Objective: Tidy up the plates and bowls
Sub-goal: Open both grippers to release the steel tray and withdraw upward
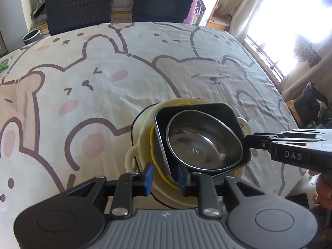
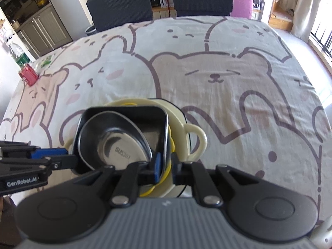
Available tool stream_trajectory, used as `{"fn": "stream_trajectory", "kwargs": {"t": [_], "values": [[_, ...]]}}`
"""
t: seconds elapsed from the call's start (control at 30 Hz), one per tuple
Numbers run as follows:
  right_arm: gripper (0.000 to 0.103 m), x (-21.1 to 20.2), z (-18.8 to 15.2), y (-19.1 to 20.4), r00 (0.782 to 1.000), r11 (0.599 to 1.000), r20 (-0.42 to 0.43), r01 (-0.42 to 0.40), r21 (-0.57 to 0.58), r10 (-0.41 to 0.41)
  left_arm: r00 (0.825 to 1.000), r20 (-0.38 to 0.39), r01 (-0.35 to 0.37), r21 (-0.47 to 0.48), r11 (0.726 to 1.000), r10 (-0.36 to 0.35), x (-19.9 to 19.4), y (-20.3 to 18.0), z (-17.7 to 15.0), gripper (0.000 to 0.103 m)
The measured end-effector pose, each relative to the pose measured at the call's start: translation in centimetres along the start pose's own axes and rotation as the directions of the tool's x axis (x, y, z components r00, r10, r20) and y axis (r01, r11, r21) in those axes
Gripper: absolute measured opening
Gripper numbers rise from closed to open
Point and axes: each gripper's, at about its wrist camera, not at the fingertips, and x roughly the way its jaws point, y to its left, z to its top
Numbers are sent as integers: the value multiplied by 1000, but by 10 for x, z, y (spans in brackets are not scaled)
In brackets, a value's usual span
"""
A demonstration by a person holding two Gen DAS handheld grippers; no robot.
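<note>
Glossy metal bowl (image 1: 204,143), matt cloth tablecloth (image 1: 103,78)

We see a round steel bowl (image 1: 204,143) nested in a black square dish (image 1: 226,112) atop a cream handled dish (image 1: 132,157) on the bear-print counter (image 1: 83,72). Our left tool (image 1: 165,176) straddles the stack's near rim, pads slightly apart; our right tool (image 1: 249,142) meets the black dish's edge.

The stamp "SUS304" showed on the floor of the steel bowl (image 2: 116,145) at the centre of my stack; in the left view its first letters were blurred. White letters "DAS" marked my right gripper (image 1: 249,143) at three o'clock there. "GenRobot.AI" stood on my left gripper (image 2: 68,158) at nine o'clock in the right view.
</note>
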Motion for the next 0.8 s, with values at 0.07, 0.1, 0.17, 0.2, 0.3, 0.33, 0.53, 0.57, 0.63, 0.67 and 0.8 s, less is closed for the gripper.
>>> {"fn": "stream_trajectory", "kwargs": {"t": [0.07,0.1,0.17,0.2,0.3,0.33,0.53,0.57,0.63,0.67,0.8], "values": [[25,-6,0,-1,1000,1000,22,-4,3,4,1000,17,-7,-3,1000,7,-6,0,-1,45],[28,-10,0,-2,999,1000,35,-8,3,8,999,29,-13,-5,1000,13,-9,0,-1,48],[39,-18,1,-4,998,1000,63,-15,8,15,998,52,-25,-7,1000,26,-17,0,-2,61],[46,-23,0,-5,997,1000,79,-13,7,13,997,66,-30,-8,1000,30,-22,-1,-3,64],[58,-37,-2,-6,991,1000,131,-3,0,3,990,132,-50,-14,999,51,-40,-3,-5,83],[63,-43,-3,-7,989,1000,150,-4,2,3,986,156,-62,-14,998,64,-47,-5,-6,90],[89,-78,-13,-15,959,1000,284,14,11,-17,953,289,-79,-35,996,86,-86,-13,-12,103],[92,-85,-15,-16,951,1000,309,18,11,-21,948,307,-81,-37,996,88,-92,-15,-13,103],[101,-100,-20,-16,932,999,361,34,5,-34,932,351,-82,-37,996,90,-105,-19,-17,103],[103,-106,-22,-17,923,999,384,37,-1,-34,923,374,-83,-39,996,92,-112,-22,-19,103],[103,-136,-37,-21,882,1000,471,24,-6,-18,876,467,-113,-41,993,119,-139,-33,-31,103]]}}
